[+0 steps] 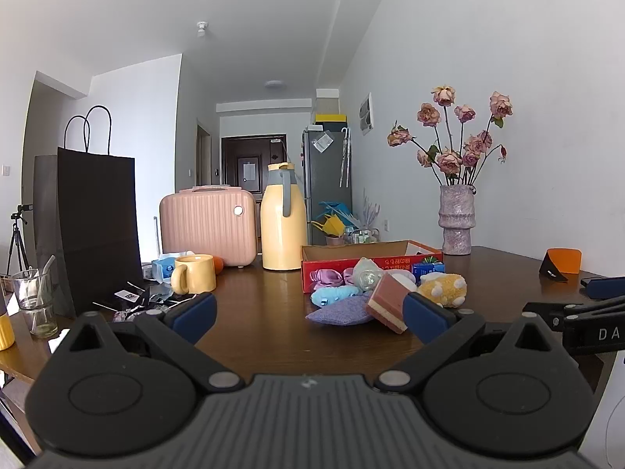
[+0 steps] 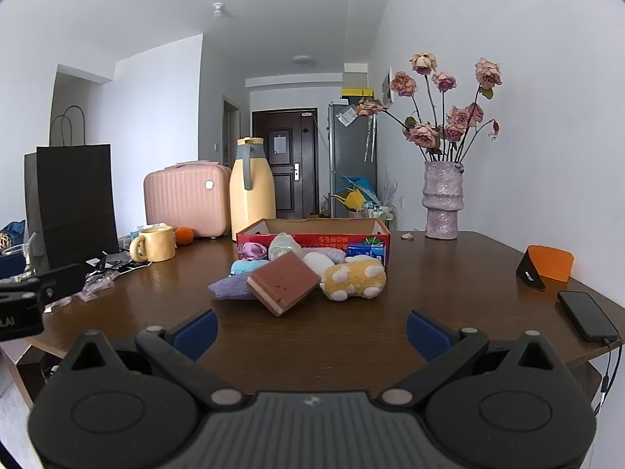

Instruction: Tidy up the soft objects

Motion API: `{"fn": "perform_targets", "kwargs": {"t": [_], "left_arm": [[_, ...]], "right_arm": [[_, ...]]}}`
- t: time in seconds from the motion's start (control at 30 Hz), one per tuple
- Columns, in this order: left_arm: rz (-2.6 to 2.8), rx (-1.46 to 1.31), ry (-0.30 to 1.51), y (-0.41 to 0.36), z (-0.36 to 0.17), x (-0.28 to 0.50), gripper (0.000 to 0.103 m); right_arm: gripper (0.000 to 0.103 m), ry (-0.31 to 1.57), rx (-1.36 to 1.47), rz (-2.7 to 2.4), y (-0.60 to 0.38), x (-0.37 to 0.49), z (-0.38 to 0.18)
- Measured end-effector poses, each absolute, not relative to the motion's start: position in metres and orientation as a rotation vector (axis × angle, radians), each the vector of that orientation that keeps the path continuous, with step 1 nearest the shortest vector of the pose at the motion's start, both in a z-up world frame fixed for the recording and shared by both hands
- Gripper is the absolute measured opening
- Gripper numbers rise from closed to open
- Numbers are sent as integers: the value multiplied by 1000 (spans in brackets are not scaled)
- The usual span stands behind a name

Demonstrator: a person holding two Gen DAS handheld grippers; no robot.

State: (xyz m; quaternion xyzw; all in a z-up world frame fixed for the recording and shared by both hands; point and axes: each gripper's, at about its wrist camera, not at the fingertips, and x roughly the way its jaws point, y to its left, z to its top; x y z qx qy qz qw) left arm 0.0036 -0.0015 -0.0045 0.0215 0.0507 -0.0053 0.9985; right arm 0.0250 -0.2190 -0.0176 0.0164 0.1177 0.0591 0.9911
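Observation:
A pile of soft things lies in front of a red cardboard box on the dark wooden table. It holds a brown layered sponge, a yellow plush paw, a purple pad, a light blue plush, a pink satin scrunchie and a white round piece. The sponge, paw and purple pad also show in the left wrist view. My left gripper is open and empty, short of the pile. My right gripper is open and empty, short of the sponge.
A yellow thermos, pink case, yellow mug, black paper bag and small litter stand at the left. A vase of dried roses, an orange card and a phone are at the right.

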Motion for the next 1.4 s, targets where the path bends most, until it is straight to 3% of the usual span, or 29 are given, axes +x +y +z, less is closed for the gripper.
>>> {"fn": "perform_targets", "kwargs": {"t": [1.4], "left_arm": [[-9,50,88,-1,-3,-1,103]], "right_arm": [[103,230,41,132,-220,24,-18]]}}
